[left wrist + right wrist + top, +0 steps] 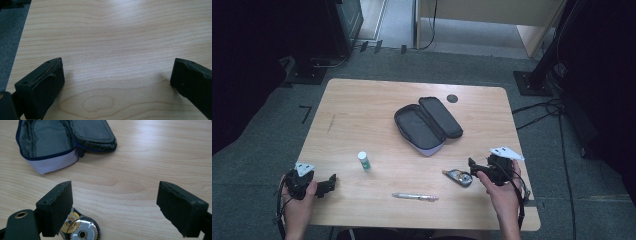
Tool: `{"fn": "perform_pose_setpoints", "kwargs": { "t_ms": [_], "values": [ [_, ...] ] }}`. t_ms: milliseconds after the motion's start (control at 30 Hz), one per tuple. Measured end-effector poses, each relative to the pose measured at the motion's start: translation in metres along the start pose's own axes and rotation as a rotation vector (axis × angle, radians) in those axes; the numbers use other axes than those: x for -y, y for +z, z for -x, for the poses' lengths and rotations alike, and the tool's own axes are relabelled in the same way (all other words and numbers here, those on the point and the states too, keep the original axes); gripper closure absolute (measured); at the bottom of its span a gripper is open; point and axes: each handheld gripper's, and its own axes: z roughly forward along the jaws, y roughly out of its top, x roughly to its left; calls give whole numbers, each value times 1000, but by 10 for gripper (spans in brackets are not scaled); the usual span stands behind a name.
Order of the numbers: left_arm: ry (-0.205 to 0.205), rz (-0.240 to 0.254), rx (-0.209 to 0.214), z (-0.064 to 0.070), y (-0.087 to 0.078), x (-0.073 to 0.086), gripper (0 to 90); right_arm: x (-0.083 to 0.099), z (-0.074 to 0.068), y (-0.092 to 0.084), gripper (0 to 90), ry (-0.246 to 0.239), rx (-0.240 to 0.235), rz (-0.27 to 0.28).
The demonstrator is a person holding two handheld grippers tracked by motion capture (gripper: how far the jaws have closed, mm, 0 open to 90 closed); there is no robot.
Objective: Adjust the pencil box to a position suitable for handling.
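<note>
An open dark pencil case [427, 124] with a pale lining lies at the table's centre; in the right gripper view the pencil case [50, 142] is at top left. A white glue stick [364, 161] stands left of centre. A silver pen [414, 197] lies near the front edge. A clear tape dispenser [458, 177] with visible gears lies just left of my right gripper [473, 165]. That right gripper [115, 205] is open over bare wood, with the dispenser [80, 230] partly under its left jaw. My left gripper [329, 182] rests at the front left, and this left gripper [117, 75] is open with nothing between the jaws.
The wooden table [362, 115] has a round black grommet [452, 98] near its far edge. Grey carpet surrounds it, with dark stands and cables [552, 107] on the floor at the right and back left.
</note>
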Motion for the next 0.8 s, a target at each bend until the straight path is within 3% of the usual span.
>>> {"fn": "perform_pose_setpoints", "kwargs": {
  "t_ms": [133,267,400,667,800],
  "values": [
    [0,-1,0,0,0,0,0,-3,-7,5,130,15,27,-6],
    [0,0,0,0,0,0,0,-8,-15,11,136,-5,35,-3],
    [-1,0,0,0,0,0,0,-14,-22,16,223,-7,25,26],
    [0,0,0,0,0,0,0,-18,-29,24,359,36,-2,39],
    [0,0,1,0,0,0,0,-19,-34,30,409,16,0,31]
  ]
}}
